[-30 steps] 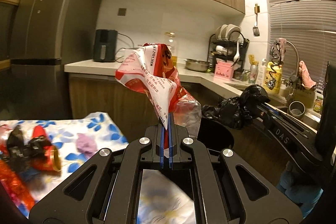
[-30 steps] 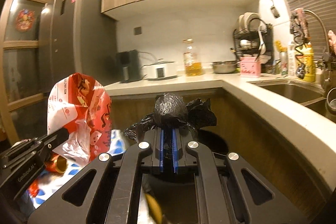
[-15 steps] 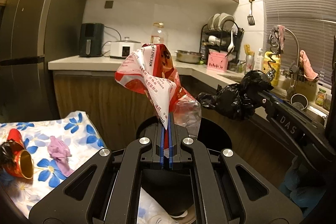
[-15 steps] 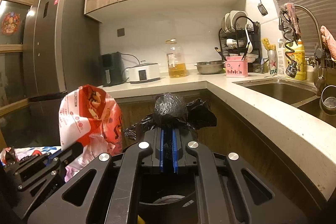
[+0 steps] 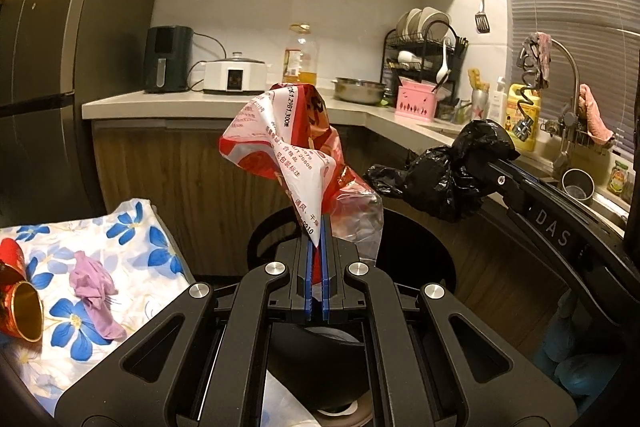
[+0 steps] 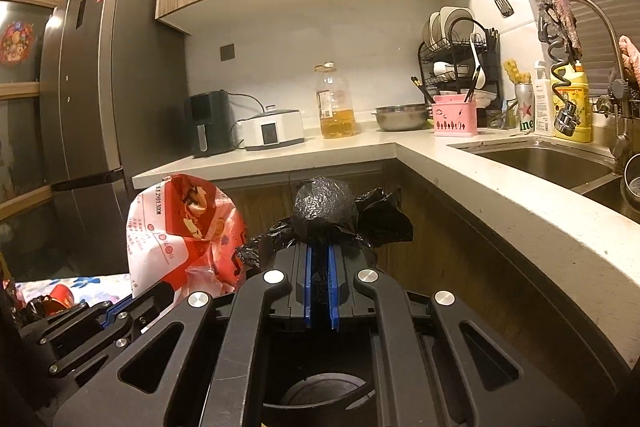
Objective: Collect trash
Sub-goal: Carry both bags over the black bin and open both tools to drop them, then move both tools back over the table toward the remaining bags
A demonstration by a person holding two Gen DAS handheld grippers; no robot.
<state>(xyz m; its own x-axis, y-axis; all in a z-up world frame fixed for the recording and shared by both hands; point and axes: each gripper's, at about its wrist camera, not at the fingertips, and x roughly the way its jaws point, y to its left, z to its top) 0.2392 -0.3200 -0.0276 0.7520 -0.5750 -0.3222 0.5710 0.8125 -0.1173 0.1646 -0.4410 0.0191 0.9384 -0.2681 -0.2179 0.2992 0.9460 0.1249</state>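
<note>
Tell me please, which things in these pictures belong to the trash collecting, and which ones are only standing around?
Part of the job:
- red and white snack bag, shut in the left tongs
- crumpled black plastic bag, shut in the right tongs
- black bin below both
- purple wad and red cup on the flowered cloth

Just standing around:
- oil bottle
- dish rack
- steel bowl
</note>
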